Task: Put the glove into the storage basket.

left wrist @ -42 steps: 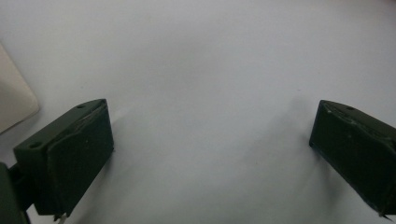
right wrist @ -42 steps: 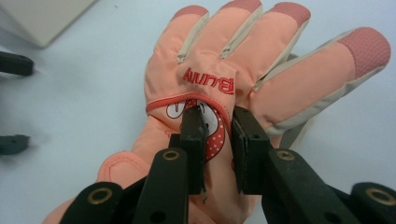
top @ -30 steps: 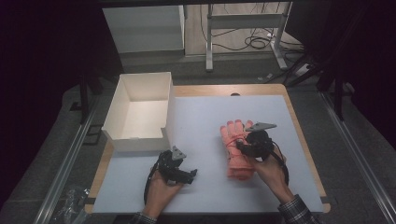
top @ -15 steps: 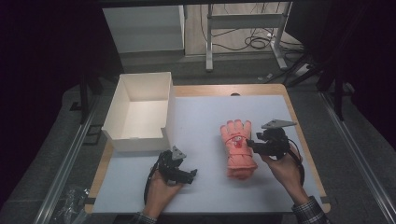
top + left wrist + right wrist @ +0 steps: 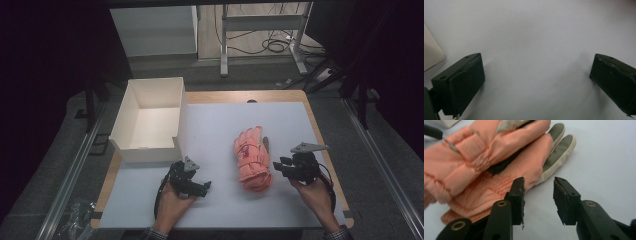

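At the far left of the worktop (image 5: 220,125) stands the white box (image 5: 150,120), open-topped and empty as far as the high view shows. Just near of its right corner rests the left claw (image 5: 202,187), low over bare worktop with its jaws wide apart and nothing between them; the left gripper view shows only pale surface in the gap.

Right of centre lie the orange gloves (image 5: 251,160), 2 of them stacked, fingers pointing far, cuffs near; a grey palm and pale fingertips peek out at the stack's right edge (image 5: 559,145). The stack is well apart from the box.

The right claw (image 5: 280,167) sits just right of the gloves. Its jaws have just been narrowing, yet they stand apart, with nothing clamped; in the right gripper view 1 jaw lies against the orange fabric while the other is over bare worktop.

The step in hand looks like taking hold of the gloves to move them toward the box. To do it well, I would slide 1 jaw under both layers near the padded cuff, so the lower glove comes along, and clamp firmly before lifting. Pinching only the top fabric risks leaving 1 glove behind.
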`<state>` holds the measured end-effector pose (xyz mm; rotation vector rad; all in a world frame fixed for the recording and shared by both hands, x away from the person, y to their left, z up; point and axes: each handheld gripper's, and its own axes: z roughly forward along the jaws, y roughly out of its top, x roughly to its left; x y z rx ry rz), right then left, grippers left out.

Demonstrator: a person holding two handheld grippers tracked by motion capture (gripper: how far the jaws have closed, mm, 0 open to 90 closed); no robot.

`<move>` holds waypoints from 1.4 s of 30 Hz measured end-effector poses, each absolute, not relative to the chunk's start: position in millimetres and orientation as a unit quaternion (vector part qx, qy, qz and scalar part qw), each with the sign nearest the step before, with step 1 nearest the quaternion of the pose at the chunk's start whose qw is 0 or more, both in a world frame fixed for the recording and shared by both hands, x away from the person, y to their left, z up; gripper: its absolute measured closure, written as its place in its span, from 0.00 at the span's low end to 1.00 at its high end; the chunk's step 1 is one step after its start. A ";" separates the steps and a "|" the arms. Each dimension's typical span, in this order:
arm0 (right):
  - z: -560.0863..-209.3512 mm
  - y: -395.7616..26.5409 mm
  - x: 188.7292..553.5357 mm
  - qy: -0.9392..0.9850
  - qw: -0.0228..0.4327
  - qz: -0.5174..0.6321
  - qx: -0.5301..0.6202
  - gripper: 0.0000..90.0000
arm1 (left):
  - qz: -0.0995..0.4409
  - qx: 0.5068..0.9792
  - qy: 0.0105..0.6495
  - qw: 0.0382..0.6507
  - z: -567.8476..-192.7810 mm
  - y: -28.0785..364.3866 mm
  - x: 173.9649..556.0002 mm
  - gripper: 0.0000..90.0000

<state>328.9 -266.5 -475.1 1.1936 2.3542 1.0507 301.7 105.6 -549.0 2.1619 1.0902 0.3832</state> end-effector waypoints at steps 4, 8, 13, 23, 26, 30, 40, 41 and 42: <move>-482.3 -269.3 323.3 0.823 0.141 0.365 0.412 0.74 | 0.147 0.830 0.418 0.338 -549.0 105.6 301.7 0.00; -491.3 -270.0 315.9 0.828 0.129 0.361 0.409 0.77 | 0.147 0.830 0.419 0.339 -549.0 105.7 301.8 0.00; -500.7 -268.3 308.8 0.833 0.118 0.359 0.405 0.78 | 0.146 0.830 0.419 0.339 -549.0 105.7 301.9 0.00; -503.1 -263.4 311.4 0.835 0.118 0.356 0.402 0.78 | 0.146 0.830 0.419 0.338 -548.8 105.8 301.9 0.00; -486.8 -266.3 317.3 0.825 0.127 0.373 0.404 0.78 | 0.146 0.830 0.419 0.337 -548.8 105.8 301.9 0.00; -459.7 -259.0 328.3 0.813 0.136 0.404 0.396 0.74 | 0.146 0.828 0.421 0.340 -549.1 105.3 301.9 0.00; -449.3 -196.3 368.2 0.831 0.110 0.382 0.389 0.51 | 0.147 0.830 0.419 0.339 -548.9 105.7 302.0 0.00; -449.3 -196.3 368.2 0.831 0.110 0.382 0.389 0.51 | 0.147 0.830 0.419 0.339 -548.9 105.7 302.0 0.00; -459.9 -193.3 368.2 0.836 0.117 0.357 0.401 0.69 | 0.147 0.830 0.419 0.339 -549.0 105.7 302.0 0.00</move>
